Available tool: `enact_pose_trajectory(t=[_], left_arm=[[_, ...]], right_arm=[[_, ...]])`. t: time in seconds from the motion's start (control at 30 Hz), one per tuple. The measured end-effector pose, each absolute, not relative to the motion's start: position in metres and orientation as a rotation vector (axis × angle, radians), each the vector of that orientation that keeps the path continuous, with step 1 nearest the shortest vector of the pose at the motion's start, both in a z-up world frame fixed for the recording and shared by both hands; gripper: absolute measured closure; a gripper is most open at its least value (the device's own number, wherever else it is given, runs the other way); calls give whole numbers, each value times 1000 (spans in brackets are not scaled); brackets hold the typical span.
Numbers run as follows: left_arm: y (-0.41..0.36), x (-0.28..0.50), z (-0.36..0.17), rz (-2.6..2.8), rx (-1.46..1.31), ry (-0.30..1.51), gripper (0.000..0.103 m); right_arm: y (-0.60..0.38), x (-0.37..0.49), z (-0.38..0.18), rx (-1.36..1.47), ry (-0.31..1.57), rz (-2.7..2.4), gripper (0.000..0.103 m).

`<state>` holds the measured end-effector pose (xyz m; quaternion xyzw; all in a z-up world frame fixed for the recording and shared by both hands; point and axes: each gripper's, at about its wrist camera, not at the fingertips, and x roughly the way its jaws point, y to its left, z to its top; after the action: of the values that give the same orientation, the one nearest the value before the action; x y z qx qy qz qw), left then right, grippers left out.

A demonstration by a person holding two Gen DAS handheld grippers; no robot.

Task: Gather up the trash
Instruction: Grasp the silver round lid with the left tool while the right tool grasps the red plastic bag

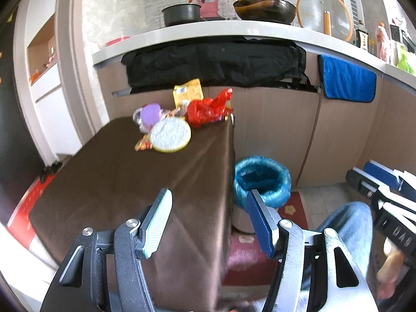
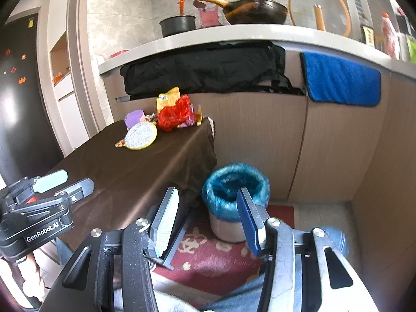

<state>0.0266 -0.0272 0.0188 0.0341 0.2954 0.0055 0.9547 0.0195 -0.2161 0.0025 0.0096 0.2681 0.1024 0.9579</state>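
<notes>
Both wrist views look forward over the brown-clothed table (image 1: 117,176), sharing the far trash pile (image 2: 166,119)

Left gripper (image 1: 209,202) held level with jaws spread wide and nothing between them, right gripper (image 2: 208,200) likewise agape and empty, left gripper also showing at the left edge of the right wrist view, jaws parted.

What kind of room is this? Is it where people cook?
Most likely a home kitchen. A wok and a small pot sit on the counter, with cabinets below and a lined trash bin on the floor.
</notes>
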Motion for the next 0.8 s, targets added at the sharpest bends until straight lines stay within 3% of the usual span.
enact_pose_trajectory(t=[0.17,0.37,0.8], left_arm=[[1,96,39,2,101,555,43],[51,198,38,-69,13,637,42],[122,298,-12,-72,-77,739,42]], right_arm=[[-210,66,30,-32,463,200,59],[-177,146,51,-116,406,239,58],[-106,322,16,-119,608,524,60]])
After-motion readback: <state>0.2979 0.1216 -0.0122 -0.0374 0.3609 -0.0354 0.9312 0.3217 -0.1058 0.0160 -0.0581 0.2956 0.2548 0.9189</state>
